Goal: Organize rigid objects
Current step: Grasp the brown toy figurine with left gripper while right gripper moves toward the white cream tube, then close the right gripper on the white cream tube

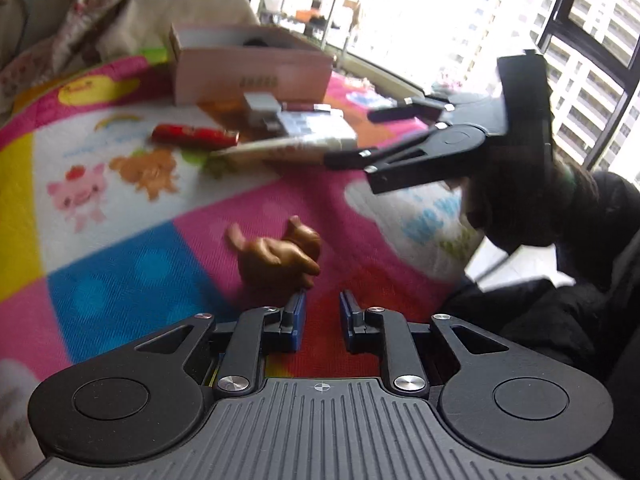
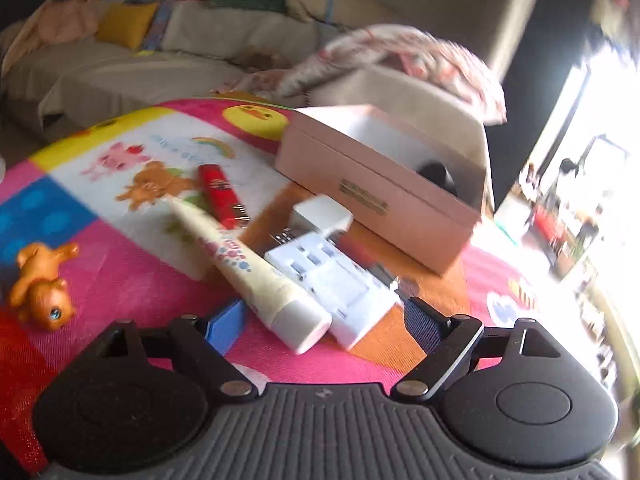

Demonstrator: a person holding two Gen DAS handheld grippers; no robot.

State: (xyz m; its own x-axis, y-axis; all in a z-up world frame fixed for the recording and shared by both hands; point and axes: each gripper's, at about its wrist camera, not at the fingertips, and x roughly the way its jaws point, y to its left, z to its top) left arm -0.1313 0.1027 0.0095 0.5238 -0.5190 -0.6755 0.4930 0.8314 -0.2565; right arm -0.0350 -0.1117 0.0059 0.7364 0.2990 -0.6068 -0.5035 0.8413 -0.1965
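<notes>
While both claws hold nothing, right claw (image 2: 320, 320) gapes around tube (image 2: 256, 268) on mat (image 2: 120, 240); left claw (image 1: 322, 316) is narrowly parted. Next, judged: close, carry to box (image 2: 376, 192).

A bright play mat (image 2: 120, 248) covers the surface, printed in pink, blue, yellow and white panels with cartoon animals. Behind it runs a beige sofa (image 2: 100, 68) heaped with a yellow cushion (image 2: 126, 24), plush toys and a crumpled floral blanket (image 2: 400, 52). A large dark-framed window (image 1: 580, 40) lets in harsh, blown-out daylight, with high-rise apartment blocks outside. A metal wire shelf (image 1: 304, 4) stands near the glass.
</notes>
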